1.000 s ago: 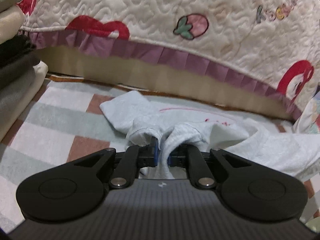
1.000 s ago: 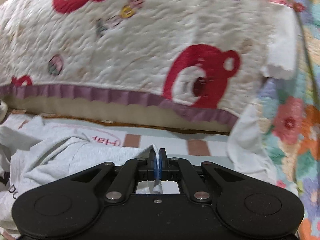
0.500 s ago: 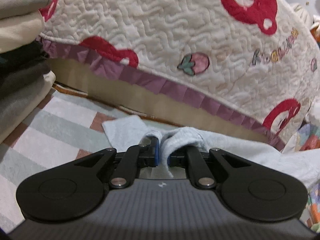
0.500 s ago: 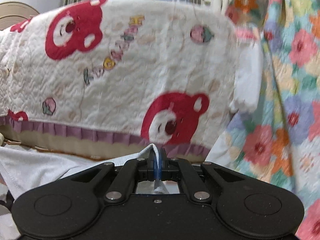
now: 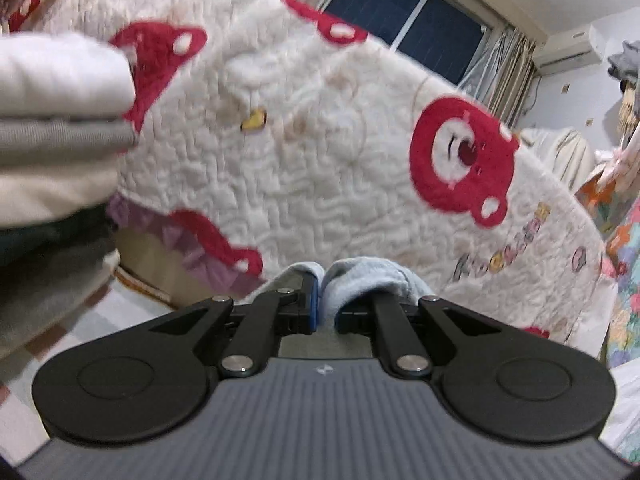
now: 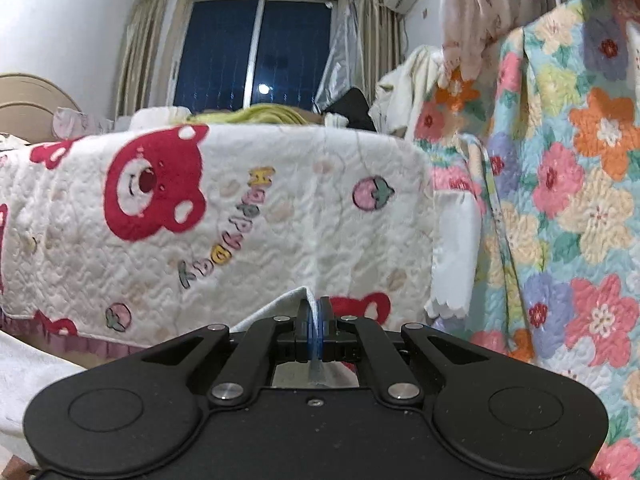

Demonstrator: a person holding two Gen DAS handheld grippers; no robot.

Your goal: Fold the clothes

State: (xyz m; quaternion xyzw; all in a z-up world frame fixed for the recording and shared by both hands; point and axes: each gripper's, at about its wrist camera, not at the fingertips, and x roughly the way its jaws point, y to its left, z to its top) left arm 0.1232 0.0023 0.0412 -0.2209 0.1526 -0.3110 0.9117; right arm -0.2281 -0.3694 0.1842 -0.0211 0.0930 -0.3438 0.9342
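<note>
A pale blue-white garment (image 5: 360, 276) bunches up between the jaws of my left gripper (image 5: 325, 300), which is shut on a thick fold of it. In the right wrist view a thin edge of the same white garment (image 6: 276, 308) runs between the blue pads of my right gripper (image 6: 316, 320), shut tight on it. The cloth trails off to the lower left there. Both grippers point roughly level toward the side of a bed; most of the garment hangs below them, out of sight.
A bed draped in a white quilt with red bears (image 5: 320, 152) fills the view ahead. A stack of folded clothes (image 5: 52, 128) rises at the left. A flowered quilt (image 6: 560, 220) hangs at the right. The checked floor mat (image 5: 120, 312) lies below.
Both grippers have risen with the garment held; the mat and spread cloth have dropped out of view, and the bed top, window and curtains now show. The left view has tilted.
</note>
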